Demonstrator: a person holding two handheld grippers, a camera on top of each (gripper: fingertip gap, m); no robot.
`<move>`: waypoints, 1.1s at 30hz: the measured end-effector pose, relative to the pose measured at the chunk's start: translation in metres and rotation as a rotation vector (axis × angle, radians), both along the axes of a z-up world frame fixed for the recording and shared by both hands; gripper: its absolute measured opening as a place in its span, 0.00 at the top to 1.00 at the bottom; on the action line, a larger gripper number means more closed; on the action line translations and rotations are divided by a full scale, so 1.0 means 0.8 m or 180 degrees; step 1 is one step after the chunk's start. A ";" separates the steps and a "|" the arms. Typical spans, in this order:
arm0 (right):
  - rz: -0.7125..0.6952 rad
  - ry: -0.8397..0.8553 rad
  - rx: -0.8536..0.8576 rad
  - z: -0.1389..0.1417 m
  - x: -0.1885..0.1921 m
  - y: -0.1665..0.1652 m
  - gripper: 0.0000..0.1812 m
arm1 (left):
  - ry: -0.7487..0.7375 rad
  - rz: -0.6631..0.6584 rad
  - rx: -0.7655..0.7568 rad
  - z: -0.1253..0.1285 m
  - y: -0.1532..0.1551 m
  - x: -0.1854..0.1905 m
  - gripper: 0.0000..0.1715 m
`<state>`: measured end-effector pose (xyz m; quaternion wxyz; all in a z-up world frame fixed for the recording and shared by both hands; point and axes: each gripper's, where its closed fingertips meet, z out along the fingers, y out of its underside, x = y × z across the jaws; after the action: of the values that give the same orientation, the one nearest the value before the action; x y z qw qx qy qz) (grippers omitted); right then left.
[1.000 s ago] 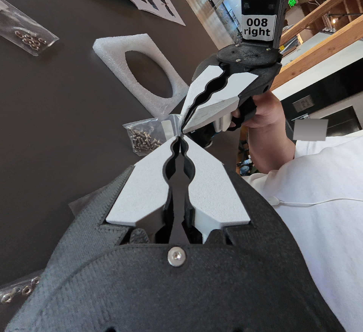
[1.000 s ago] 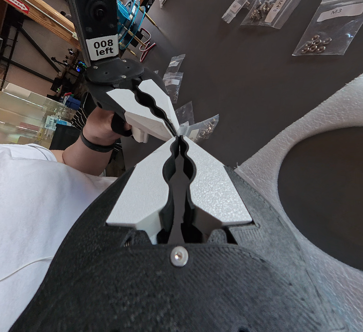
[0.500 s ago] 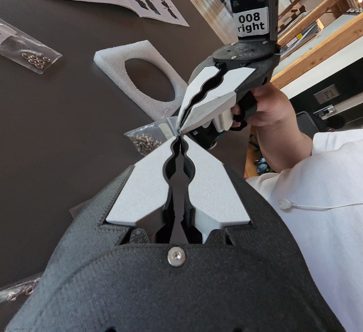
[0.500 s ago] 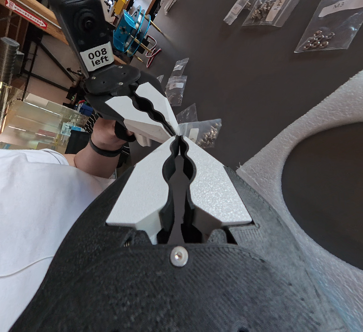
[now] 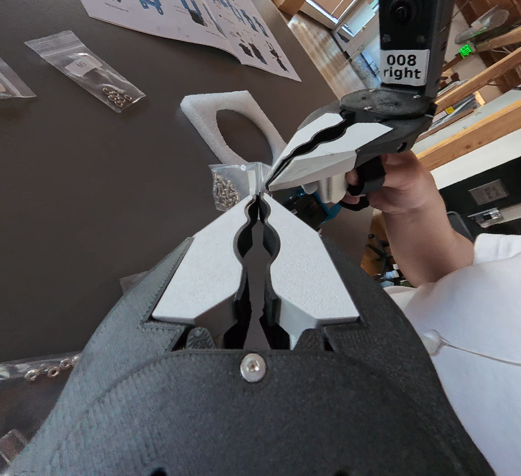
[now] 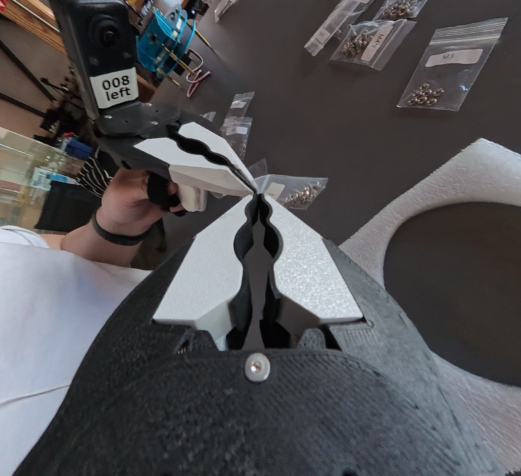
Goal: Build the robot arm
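A small clear plastic bag of silver screws (image 5: 231,184) hangs in the air above the dark table, held by its top edge. My left gripper (image 5: 258,197) is shut on one side of that edge. My right gripper (image 6: 258,195) is shut on the other side; the bag also shows in the right wrist view (image 6: 293,191). The two sets of tips meet almost tip to tip. The right gripper shows in the left wrist view (image 5: 269,186), and the left gripper in the right wrist view (image 6: 253,189). A hand holds each gripper.
A white foam frame with an oval hole (image 5: 234,124) lies on the dark table (image 5: 98,180) behind the bag, also close at the right (image 6: 423,186). Several bags of small hardware (image 6: 448,68) lie farther off, one here (image 5: 93,73). An open printed booklet (image 5: 183,3). A blue acrylic part with wires (image 6: 166,37). The grippers are tip to tip, or close to it.
Both grippers stay shut on the bag's top edge. The pair has tilted and shifted, so the right gripper now lies lower and flatter, and the bag of screws has swung with them.
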<state>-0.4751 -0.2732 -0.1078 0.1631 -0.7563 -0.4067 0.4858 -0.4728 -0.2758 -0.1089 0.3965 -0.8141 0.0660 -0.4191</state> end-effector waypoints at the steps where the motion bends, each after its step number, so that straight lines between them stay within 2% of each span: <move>1: -0.0022 -0.0043 0.0036 -0.001 0.001 0.002 1.00 | 0.0024 0.0022 -0.0005 0.000 0.000 0.001 1.00; 12: 0.0090 0.0397 -0.0127 0.023 -0.003 -0.003 0.98 | 0.0100 -0.0078 0.0262 0.020 -0.005 0.013 1.00; 17: 0.0287 0.0524 -0.0027 0.034 -0.002 -0.008 1.00 | -0.0099 -0.0189 0.0306 0.031 -0.009 0.014 1.00; 20: 0.0181 0.0266 0.0190 0.024 0.003 0.004 1.00 | -0.0080 -0.0141 0.0269 0.029 -0.004 0.011 1.00; 23: 0.0073 0.0193 0.0147 0.020 0.001 0.010 1.00 | 0.0053 -0.0058 0.0207 0.026 0.004 0.006 1.00; 29: -0.0156 0.0035 0.0184 0.010 0.000 0.023 1.00 | 0.0504 0.0073 0.0196 0.020 0.018 0.007 1.00; 33: -0.0133 0.0311 0.0053 0.024 0.003 0.023 1.00 | 0.0421 0.0049 0.0224 0.025 0.019 0.014 1.00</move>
<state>-0.4730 -0.2550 -0.0889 0.1992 -0.7387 -0.3863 0.5151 -0.4612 -0.2608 -0.0887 0.4229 -0.8260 0.1004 -0.3588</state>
